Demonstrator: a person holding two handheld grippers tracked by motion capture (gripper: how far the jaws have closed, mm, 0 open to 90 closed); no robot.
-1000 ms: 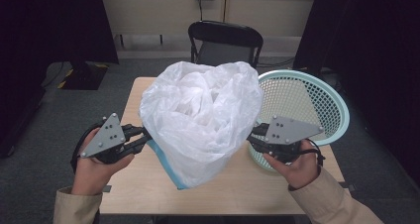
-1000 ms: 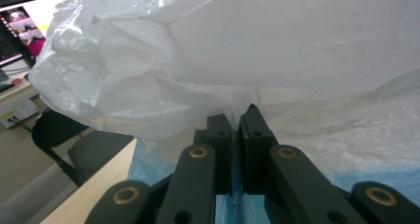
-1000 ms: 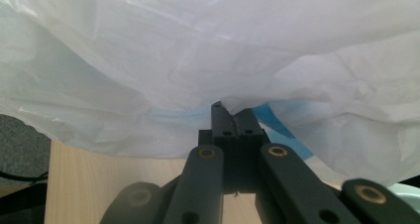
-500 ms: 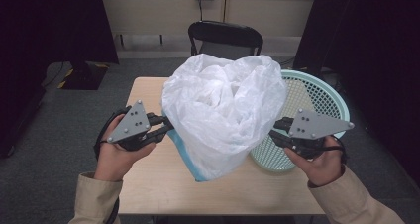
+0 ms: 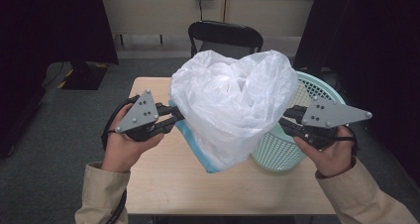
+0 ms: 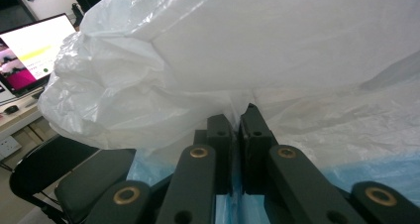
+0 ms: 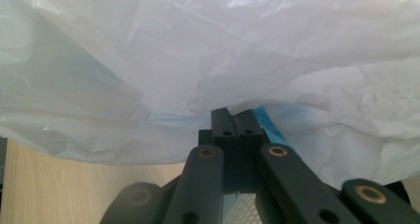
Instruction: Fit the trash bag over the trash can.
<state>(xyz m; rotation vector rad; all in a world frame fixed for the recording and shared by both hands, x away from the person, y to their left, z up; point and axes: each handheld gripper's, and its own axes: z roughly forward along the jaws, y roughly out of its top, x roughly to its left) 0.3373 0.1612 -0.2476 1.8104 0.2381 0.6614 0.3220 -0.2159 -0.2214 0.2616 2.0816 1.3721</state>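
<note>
Table (image 5: pixel 163 184) of pale wood lies partly hidden under a billowing white plastic bag (image 5: pixel 230 110), which is held up above it and covers the near side of the green basket (image 5: pixel 317 92) at the table's right edge. Behind stands a black chair (image 5: pixel 225 33), its seat cut off by the bag. Left gripper (image 5: pixel 179 116) and right gripper (image 5: pixel 283 123) point inward from raised hands, each with jaws clamped together on a fold of the bag's film

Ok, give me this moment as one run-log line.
left gripper: shut on plastic bag | right gripper: shut on bag's other side | bag: held open above table | basket: beside bag, not lined
</note>
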